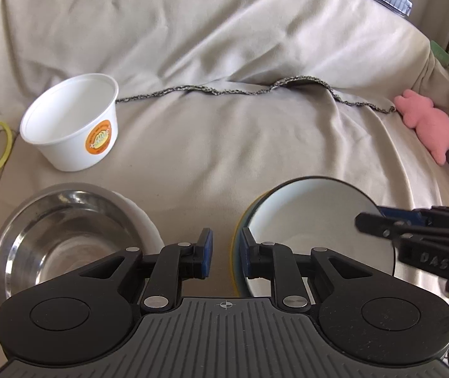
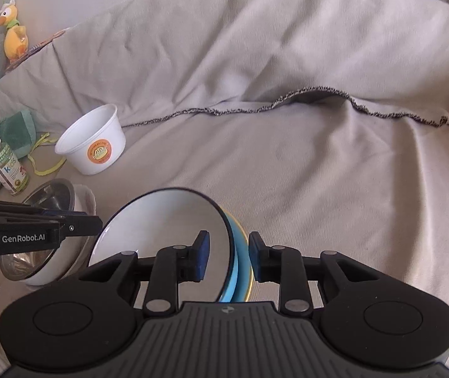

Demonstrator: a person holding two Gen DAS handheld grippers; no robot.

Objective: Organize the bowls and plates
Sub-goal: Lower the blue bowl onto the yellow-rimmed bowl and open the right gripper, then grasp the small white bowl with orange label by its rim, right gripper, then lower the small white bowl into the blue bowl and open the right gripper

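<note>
Reference item: the white plate (image 2: 161,220), which stands tilted on its edge against the blue and yellow plates (image 2: 238,267) on the beige cover (image 1: 224,126).

1. Far left of the white plate and beyond it stands the paper tub (image 1: 73,126), upright and well apart.
2. Just left of the white plate sits the steel bowl (image 1: 67,230), nested in a white bowl. We keep clear of it.
3. At the white plate's left rim, the left gripper (image 1: 226,252) has its jaws clenched to a narrow gap. We cannot tell whether they nip the rim.
4. At the white plate's right rim, the right gripper (image 2: 229,252) straddles the white, blue and yellow edges. Its jaws are released; a gap shows at the inner pad.

Procedure, as we judge it: the white plate is not yet seated. We steady one rim before freeing the other, lower the raised side slowly until the plate lies flat on the stack, and withdraw each gripper outward along the rim so nothing slides on the soft cover.
</note>
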